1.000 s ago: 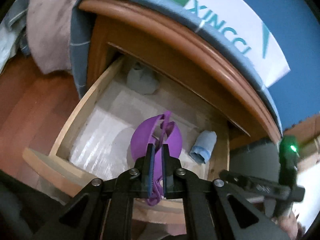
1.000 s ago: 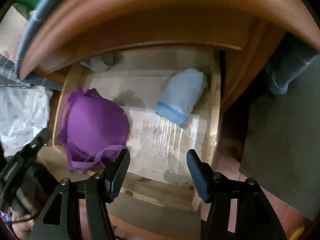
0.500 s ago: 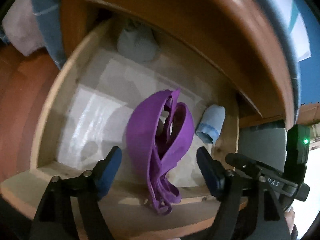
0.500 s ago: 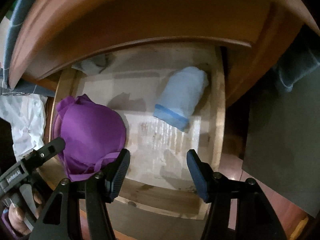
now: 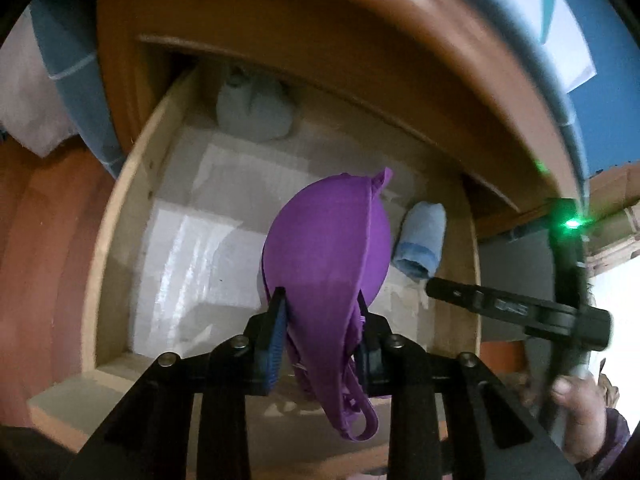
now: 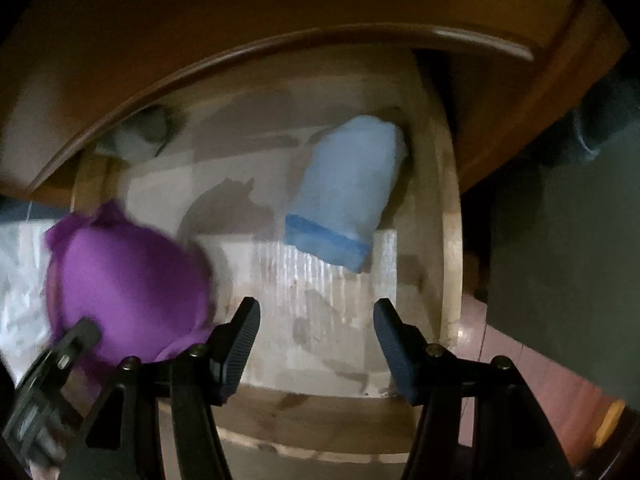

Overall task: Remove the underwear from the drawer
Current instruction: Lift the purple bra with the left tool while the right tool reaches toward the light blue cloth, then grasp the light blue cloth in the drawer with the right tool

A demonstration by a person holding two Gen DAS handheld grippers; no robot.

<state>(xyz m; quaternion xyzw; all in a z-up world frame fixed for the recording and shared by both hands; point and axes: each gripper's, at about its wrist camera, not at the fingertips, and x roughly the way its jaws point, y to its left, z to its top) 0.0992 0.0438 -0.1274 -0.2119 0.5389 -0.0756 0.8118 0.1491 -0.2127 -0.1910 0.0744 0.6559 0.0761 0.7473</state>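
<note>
Purple padded bra (image 5: pixel 328 248): cups folded together, standing on edge over the front of the open wooden drawer (image 5: pixel 120 216), straps hanging over the front rail. Light-blue rolled underwear (image 6: pixel 344 192), darker band at one end, lies against the drawer's side wall.

Dim, motion-blurred fisheye views, dark corners, glare on the drawer liner (image 5: pixel 188 264).

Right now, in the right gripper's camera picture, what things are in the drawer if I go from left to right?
Purple bra → grey rolled cloth at the back → light blue rolled underwear → drawer's right wall.
</note>
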